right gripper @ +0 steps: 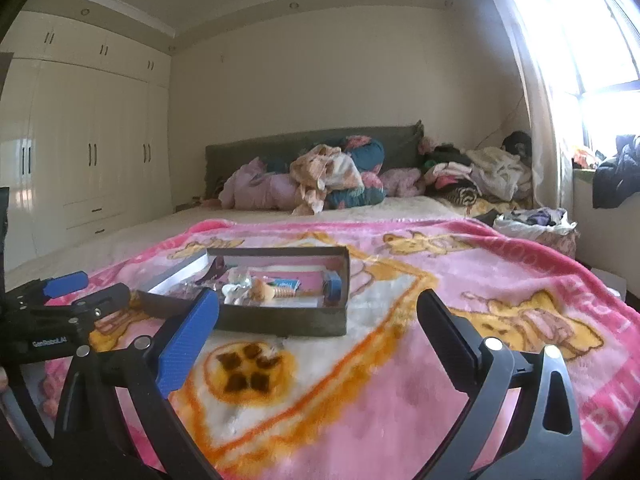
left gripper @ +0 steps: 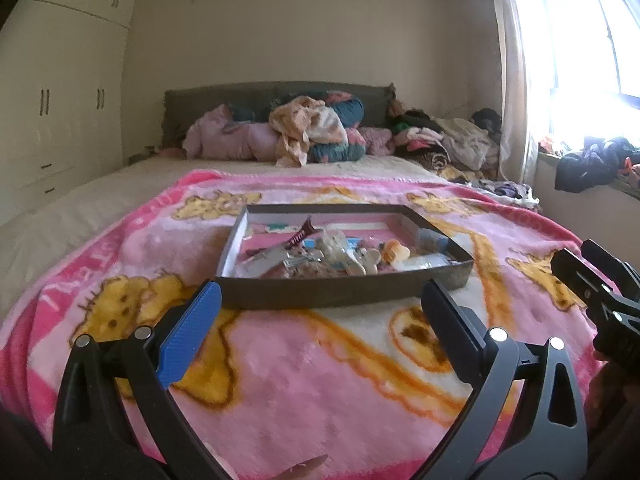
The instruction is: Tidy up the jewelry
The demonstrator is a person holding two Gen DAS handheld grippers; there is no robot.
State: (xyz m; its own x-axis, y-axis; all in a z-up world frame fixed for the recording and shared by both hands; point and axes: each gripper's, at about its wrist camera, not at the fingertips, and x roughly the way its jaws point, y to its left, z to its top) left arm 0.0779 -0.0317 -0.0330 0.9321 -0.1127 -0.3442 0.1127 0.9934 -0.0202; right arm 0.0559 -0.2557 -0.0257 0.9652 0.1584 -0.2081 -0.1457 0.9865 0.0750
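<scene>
**Tray dead ahead of the left gripper**

The shallow dark tray (left gripper: 340,292) of jumbled trinkets sits on the pink blanket (left gripper: 320,380), straight ahead of the left gripper (left gripper: 320,312), jaws spread wide. The right gripper (right gripper: 318,320), equally wide and empty, has it ahead-left; left looks nearer.

Right tool (right gripper: 318,300) jaws wide apart above pink blanket (right gripper: 400,360); dark tray (right gripper: 280,320) of trinkets just ahead
</scene>
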